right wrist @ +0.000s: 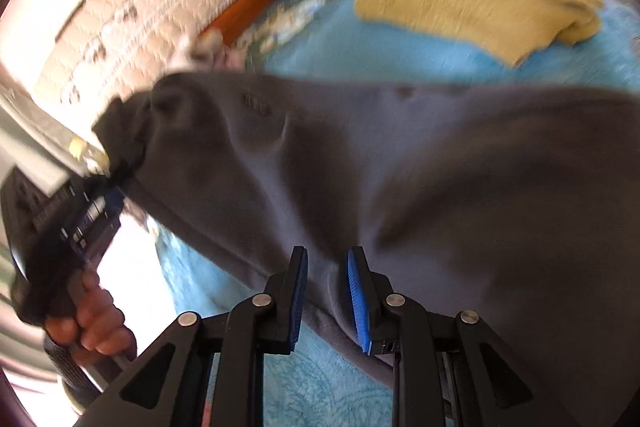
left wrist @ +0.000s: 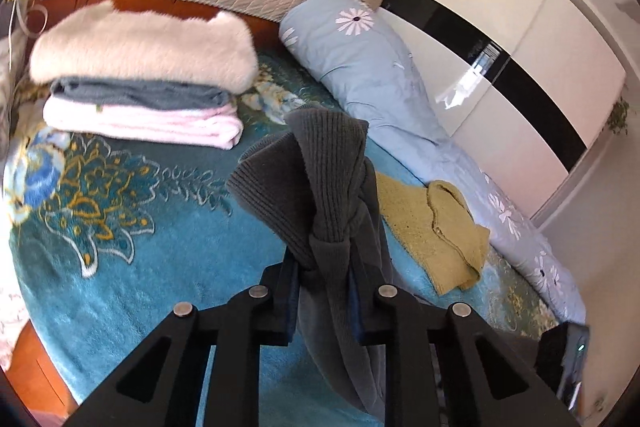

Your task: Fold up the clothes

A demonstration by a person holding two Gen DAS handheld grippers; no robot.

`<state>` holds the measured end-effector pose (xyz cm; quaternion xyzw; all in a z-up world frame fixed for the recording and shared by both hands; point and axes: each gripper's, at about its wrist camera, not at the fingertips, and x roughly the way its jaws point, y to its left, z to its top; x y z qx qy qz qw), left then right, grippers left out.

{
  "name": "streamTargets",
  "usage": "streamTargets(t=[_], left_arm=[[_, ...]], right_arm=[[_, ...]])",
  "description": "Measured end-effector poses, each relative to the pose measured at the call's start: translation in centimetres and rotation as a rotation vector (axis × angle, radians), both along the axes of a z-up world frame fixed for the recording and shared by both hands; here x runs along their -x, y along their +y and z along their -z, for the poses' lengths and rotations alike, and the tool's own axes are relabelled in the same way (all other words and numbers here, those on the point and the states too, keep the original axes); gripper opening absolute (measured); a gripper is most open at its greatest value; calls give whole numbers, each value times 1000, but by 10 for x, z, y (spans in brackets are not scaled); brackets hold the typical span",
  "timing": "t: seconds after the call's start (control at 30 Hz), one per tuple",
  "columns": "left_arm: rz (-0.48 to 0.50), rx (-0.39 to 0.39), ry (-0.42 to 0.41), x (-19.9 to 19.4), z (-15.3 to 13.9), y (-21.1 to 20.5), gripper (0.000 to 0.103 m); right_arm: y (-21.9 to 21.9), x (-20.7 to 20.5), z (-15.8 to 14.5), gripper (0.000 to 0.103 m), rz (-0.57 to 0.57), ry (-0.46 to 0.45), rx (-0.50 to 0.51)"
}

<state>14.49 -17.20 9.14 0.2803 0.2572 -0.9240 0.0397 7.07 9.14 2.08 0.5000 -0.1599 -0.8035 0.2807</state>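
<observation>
Both tongs clenched on grey sweater (left wrist: 320, 179).
Left gripper (left wrist: 325, 267) and right gripper (right wrist: 328, 283) pinching it above blue bedspread (left wrist: 140, 267).

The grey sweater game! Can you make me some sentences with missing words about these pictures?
The left gripper is shut on the ____ sweater.
The garment lying beside the blue pillow is ____.
On top of the folded stack sits a fluffy ____ garment.

Missing words: grey; yellow; white
</observation>
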Motion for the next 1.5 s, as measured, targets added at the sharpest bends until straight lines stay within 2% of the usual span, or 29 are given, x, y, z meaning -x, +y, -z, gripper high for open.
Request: streamTargets(t=[0.1, 0.17, 0.3, 0.37, 0.53, 0.73, 0.9, 1.07, 1.1, 1.17, 1.23, 1.4, 1.47, 1.5], left_arm=[[50, 111, 31, -1, -24, 26, 21], [87, 168, 49, 0, -36, 49, 21], [180, 256, 89, 5, -44, 106, 21], [236, 300, 95, 7, -41, 138, 21], [364, 467, 70, 2, -12, 210, 21], [464, 522, -26, 2, 36, 256, 21], [511, 534, -110, 3, 69, 274, 21], [518, 501, -126, 0, 70, 272, 24], [521, 501, -128, 0, 70, 272, 26], [549, 474, -136, -3, 68, 270, 41], [568, 449, -137, -7, 65, 267, 45], [567, 373, -121, -16, 50, 252, 47], [570, 339, -92, -22, 39, 244, 57], [574, 331, -74, -26, 34, 241, 58]], right_arm=[[41, -4, -37, 24, 100, 87, 25], [68, -11, -54, 25, 148, 138, -5], [107, -26, -58, 25, 210, 198, -69], [116, -25, -51, 25, 239, 178, -52], [138, -22, -32, 25, 311, 130, -11], [164, -18, -10, 25, 398, 71, 38], [176, -14, 3, 25, 446, 39, 50], [174, -11, 7, 25, 454, 37, 26], [174, -11, 7, 25, 455, 40, 23], [176, -11, 8, 25, 463, 43, 19], [178, -11, 7, 25, 475, 46, 19], [183, -12, 7, 25, 498, 47, 20], [183, -13, 5, 25, 503, 56, 18], [184, -13, 5, 25, 505, 60, 17]])
